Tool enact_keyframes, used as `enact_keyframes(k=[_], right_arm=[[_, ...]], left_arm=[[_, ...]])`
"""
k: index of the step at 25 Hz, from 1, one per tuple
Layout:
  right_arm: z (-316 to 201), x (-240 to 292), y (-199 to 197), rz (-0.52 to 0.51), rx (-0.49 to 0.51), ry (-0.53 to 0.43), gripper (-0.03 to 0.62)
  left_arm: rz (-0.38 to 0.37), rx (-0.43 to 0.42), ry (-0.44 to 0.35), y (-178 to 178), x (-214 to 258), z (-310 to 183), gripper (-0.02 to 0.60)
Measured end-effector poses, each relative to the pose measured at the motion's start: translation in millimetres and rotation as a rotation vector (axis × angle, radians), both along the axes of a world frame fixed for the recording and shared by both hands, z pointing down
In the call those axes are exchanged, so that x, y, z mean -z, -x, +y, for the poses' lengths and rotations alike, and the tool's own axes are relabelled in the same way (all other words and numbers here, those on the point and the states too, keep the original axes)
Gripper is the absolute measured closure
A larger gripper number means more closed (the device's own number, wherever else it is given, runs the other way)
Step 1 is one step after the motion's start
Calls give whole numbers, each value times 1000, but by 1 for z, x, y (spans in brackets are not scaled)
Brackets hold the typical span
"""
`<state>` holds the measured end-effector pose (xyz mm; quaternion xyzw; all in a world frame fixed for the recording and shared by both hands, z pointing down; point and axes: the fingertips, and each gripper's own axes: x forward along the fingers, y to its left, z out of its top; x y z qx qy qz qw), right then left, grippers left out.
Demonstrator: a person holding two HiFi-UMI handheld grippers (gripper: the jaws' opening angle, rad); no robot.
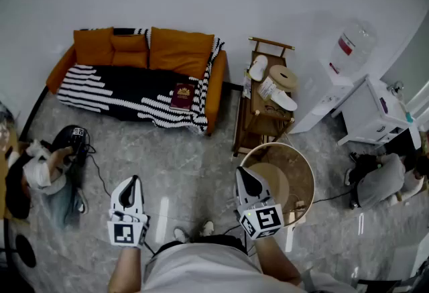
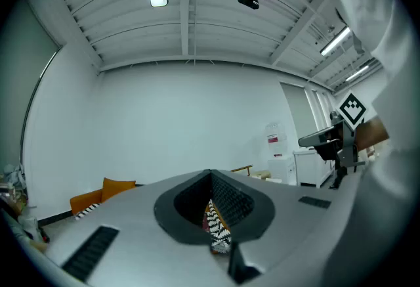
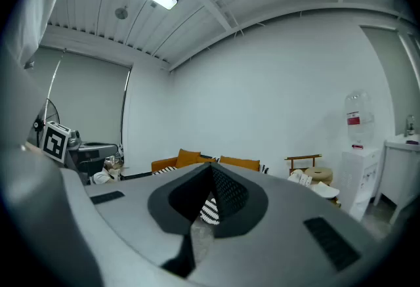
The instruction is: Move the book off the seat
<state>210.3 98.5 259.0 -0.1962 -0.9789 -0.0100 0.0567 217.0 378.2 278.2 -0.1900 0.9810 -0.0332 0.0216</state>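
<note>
Both grippers closed and empty, with bare floor (image 1: 177, 157) ahead.
The left gripper (image 1: 132, 184) and right gripper (image 1: 244, 178) point level. The book (image 1: 182, 95) lies well ahead between them, near the sofa (image 1: 181, 50) seat's front edge. A basket (image 1: 281, 145) just right of the right gripper holds a tan round thing (image 1: 273, 181).

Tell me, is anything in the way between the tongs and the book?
Nothing visible: only bare floor lies between the left tongs, the right tongs and the book on the striped blanket. The round basket stands aside.
</note>
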Motion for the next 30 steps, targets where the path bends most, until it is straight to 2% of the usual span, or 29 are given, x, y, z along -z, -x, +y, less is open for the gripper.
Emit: enact_keyframes(k=[8, 15, 21, 30], right_arm=[[2, 0, 4, 5, 11, -6, 572], [23, 5, 11, -15, 87, 43, 572], [45, 0, 8, -7, 51, 5, 572], [50, -30, 23, 55, -14, -4, 572]], left_arm=[[6, 12, -8, -2, 0, 0, 565], [17, 34, -24, -1, -3, 17, 565], [26, 11, -34, 2, -16, 38, 565], [92, -24, -32, 20, -54, 51, 565]])
